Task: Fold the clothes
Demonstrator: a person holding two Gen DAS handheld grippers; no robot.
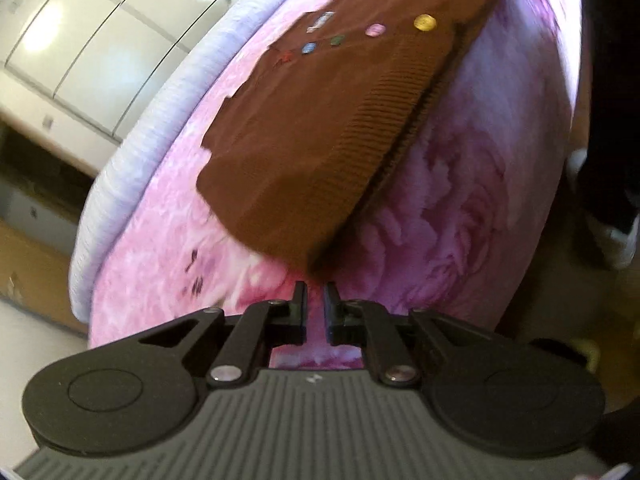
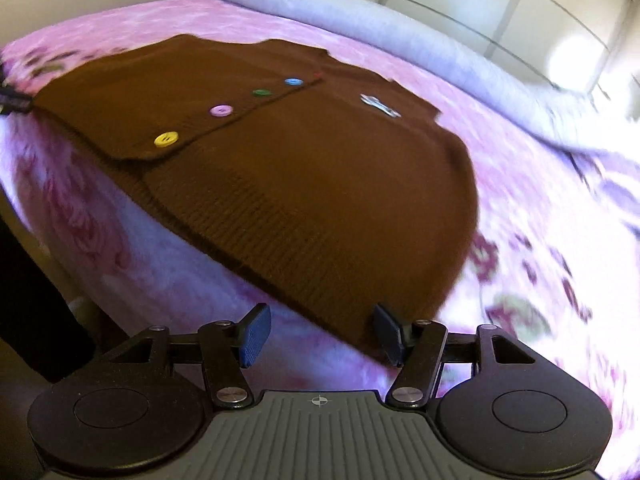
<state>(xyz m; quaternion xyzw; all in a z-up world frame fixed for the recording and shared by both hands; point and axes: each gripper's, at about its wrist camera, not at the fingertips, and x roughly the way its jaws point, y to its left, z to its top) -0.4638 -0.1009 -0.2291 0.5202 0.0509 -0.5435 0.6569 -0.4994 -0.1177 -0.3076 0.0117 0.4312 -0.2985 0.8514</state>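
Note:
A brown knitted cardigan (image 1: 320, 128) with coloured buttons (image 2: 166, 139) lies flat on a pink floral bed cover (image 1: 460, 208); it also shows in the right wrist view (image 2: 312, 184). My left gripper (image 1: 316, 292) is just short of the cardigan's near hem corner, its jaws nearly closed with a thin gap and nothing between them. My right gripper (image 2: 320, 324) is open, its blue pads (image 2: 256, 332) spread at the ribbed hem, the right pad touching the hem's corner. A small patch (image 2: 378, 105) sits on the cardigan's chest.
A grey blanket (image 2: 360, 12) lies along the far side of the bed. White wardrobe doors (image 1: 80, 40) stand beyond it. The bed edge drops off beside the hem (image 2: 120, 264). A dark figure (image 1: 612, 80) stands at the right of the bed.

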